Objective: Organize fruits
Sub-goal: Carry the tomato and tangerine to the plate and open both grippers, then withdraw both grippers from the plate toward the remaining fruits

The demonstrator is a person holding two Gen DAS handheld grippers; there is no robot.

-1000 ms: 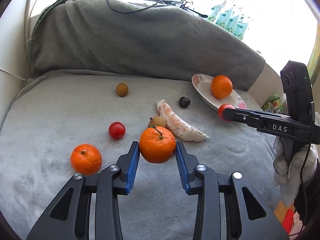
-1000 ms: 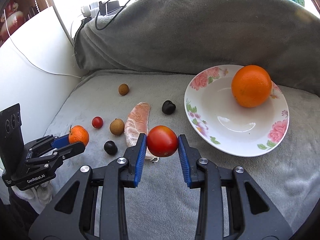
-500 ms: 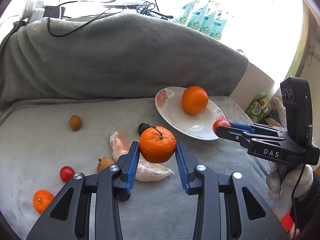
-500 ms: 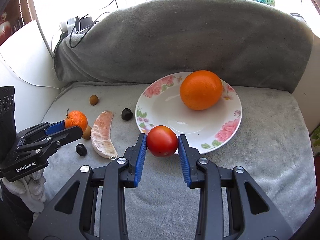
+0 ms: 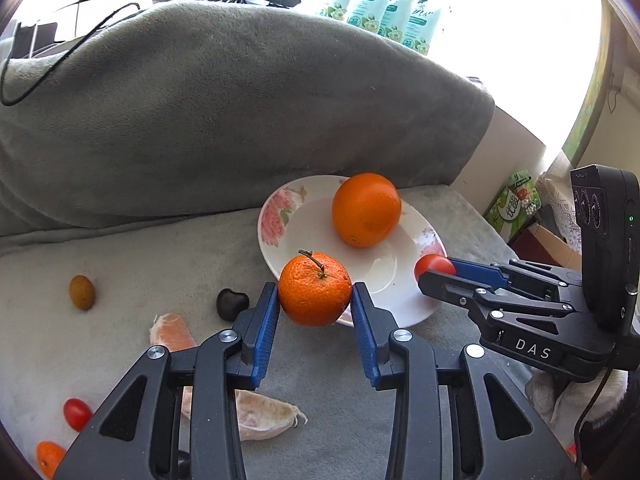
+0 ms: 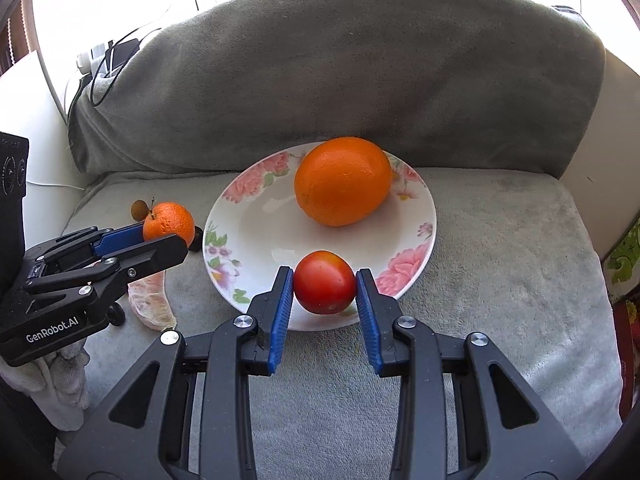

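Fruits: carry to plate (image 6: 424, 216) | left gripper (image 5: 315, 306) clamps tangerine (image 5: 314, 289) | right gripper (image 6: 325, 292) clamps tomato (image 6: 325, 287) | next: lower, release

Our left gripper (image 5: 315, 312): black linkage arms, blue ribbed pads, silver screws; "GenRobot.AI" in white on its side.
Our right gripper (image 6: 325, 294): same black frame and blue pads; "DAS" lettering, black camera block with a green light, black cable.
Our hands: white knit gloves (image 5: 576, 396).
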